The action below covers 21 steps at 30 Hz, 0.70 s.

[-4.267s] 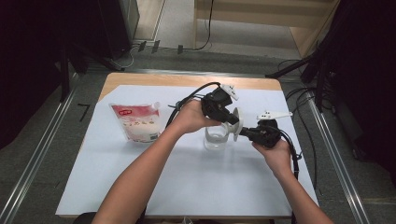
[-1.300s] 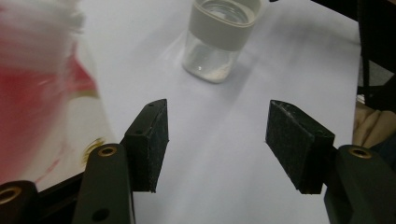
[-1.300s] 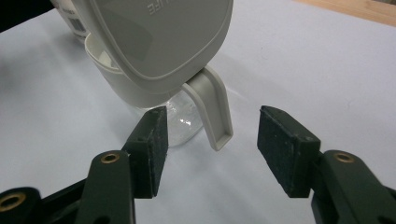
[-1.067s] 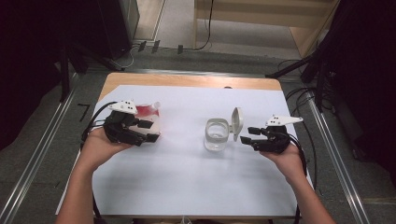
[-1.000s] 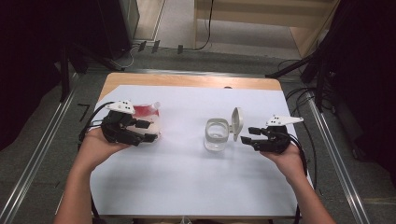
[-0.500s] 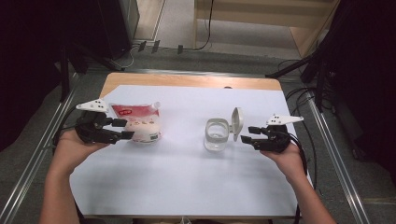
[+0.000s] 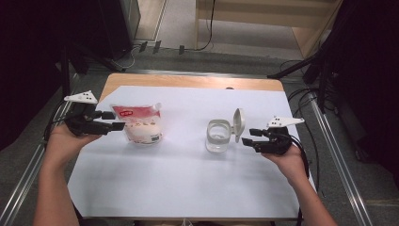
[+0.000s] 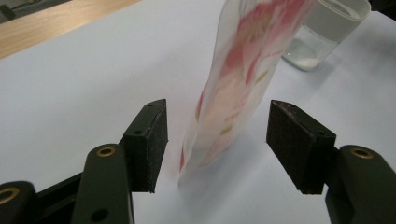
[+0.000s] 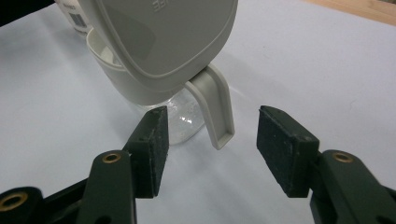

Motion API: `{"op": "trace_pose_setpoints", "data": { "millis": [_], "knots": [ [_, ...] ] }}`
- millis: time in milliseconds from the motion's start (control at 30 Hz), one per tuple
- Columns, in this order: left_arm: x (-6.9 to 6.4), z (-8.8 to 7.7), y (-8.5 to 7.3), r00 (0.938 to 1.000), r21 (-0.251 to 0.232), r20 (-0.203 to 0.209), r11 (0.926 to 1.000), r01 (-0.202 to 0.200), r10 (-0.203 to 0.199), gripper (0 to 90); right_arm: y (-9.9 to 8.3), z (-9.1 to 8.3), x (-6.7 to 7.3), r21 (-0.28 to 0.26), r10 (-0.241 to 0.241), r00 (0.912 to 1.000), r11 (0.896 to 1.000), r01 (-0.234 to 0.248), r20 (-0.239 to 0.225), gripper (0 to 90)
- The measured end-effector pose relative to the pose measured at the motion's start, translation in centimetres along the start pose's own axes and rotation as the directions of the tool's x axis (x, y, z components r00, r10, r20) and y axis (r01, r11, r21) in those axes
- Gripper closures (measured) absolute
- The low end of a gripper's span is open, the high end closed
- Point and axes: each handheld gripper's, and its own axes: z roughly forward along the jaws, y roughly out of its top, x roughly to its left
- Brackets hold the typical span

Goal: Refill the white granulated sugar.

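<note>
From the high view, my left tongs (image 7: 114, 120) sit at the left edge of the white-covered worktop (image 7: 188, 188), level and aimed right at the upright clear plastic pouch with red print (image 7: 141, 123), whose near edge is just off their tips; the left hand is plainly the nearer one to it. My right tongs (image 7: 248, 136) wait beside the clear glass jar with a flipped-up pale grey lid (image 7: 219, 135), aimed left at it. In the left gripper view, the pouch (image 8: 238, 88) stands between the parted jaws, its long axis rising and leaning right, edge-on to me, the pads not pressing it, so closing straight in should pinch its faces. In the right gripper view, the jaws stand apart around the jar's lid tab (image 9: 218, 112), touching nothing. Against a second ago, the left hand has backed leftward off the pouch, while the right hand and jar are as they were.
</note>
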Motion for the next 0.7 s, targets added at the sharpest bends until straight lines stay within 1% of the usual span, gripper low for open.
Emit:
{"op": "trace_pose_setpoints", "data": {
  "millis": [67,133,167,233,267,300,367,400,433,467,500,567,600,633,667,700],
  "knots": [
    [0.0,0.8,0.5,0.9998,0.005,0.015,0.9999,-0.015,0.015,40.1,-0.1,-0.1,0.1,-0.003,0.005,1.0,1.0,-0.005,0.002,44.6],
    [0.1,1.3,0.8,0.9995,0.002,0.025,0.9998,-0.02,0.02,40.8,-0.2,-0.2,0.2,-0.006,0.003,1.0,1.0,-0.003,0.003,44.6],
    [0.1,1.6,1.0,0.9991,-0.009,0.023,0.9993,-0.036,0.036,41.5,-0.2,-0.2,0.3,-0.009,0.005,1.0,1.0,-0.005,0.004,44.6],
    [0.1,2.0,1.2,0.9966,-0.037,0.051,0.9973,-0.063,0.065,41.7,-0.3,-0.3,0.4,-0.006,0.004,1.0,1.0,-0.004,0.007,44.6],
    [0.1,2.2,1.2,0.9962,-0.048,0.061,0.9971,-0.059,0.062,43.4,-0.4,-0.3,0.5,-0.004,0.001,1.0,1.0,-0.001,0.007,44.6],
    [0.2,2.4,1.3,0.9955,-0.042,0.069,0.9971,-0.063,0.066,44.7,-0.4,-0.3,0.5,-0.004,-0.002,1.0,1.0,0.002,0.005,44.6],
    [0.4,2.8,1.3,0.9949,-0.017,0.074,0.9975,-0.068,0.069,50.1,-0.6,-0.3,0.8,0.001,0.0,1.0,1.0,0.0,0.007,44.6],
    [0.5,3.0,1.3,0.9941,-0.003,0.089,0.998,-0.063,0.063,52.6,-0.6,-0.3,0.9,-0.003,0.001,1.0,1.0,-0.001,0.007,44.6],
    [0.5,3.2,1.3,0.9943,0.002,0.094,0.9987,-0.051,0.05,54.1,-0.7,-0.3,1.0,-0.001,-0.002,1.0,1.0,0.002,0.005,44.6],
    [0.6,3.3,1.3,0.9937,0.01,0.102,0.9988,-0.048,0.046,55.2,-0.7,-0.4,1.0,-0.001,-0.008,1.0,1.0,0.008,0.004,44.6],
    [0.6,3.3,1.4,0.9935,0.013,0.105,0.9989,-0.046,0.044,56.2,-0.7,-0.4,1.1,0.0,-0.009,1.0,1.0,0.009,0.004,44.6],
    [0.5,3.2,1.5,0.994,0.015,0.097,0.9985,-0.053,0.051,59.3,-0.7,-0.4,1.3,0.002,-0.014,0.9999,1.0,0.014,0.004,44.7],
    [0.5,3.2,1.5,0.9933,0.017,0.105,0.9986,-0.05,0.048,60.8,-0.7,-0.4,1.4,0.001,-0.012,0.9999,1.0,0.012,0.001,44.9],
    [0.5,3.2,1.5,0.9929,0.013,0.107,0.9985,-0.054,0.052,63.3,-0.7,-0.4,1.4,0.002,-0.015,0.9999,1.0,0.015,0.0,45.1],
    [0.4,3.2,1.5,0.9933,0.011,0.105,0.9987,-0.049,0.048,65.5,-0.7,-0.4,1.5,0.004,-0.018,0.9998,1.0,0.018,-0.002,45.4],
    [0.5,3.1,1.5,0.9925,0.019,0.114,0.9987,-0.048,0.045,68.9,-0.7,-0.3,1.5,0.005,-0.016,0.9999,1.0,0.016,-0.005,45.9]
  ]
}}
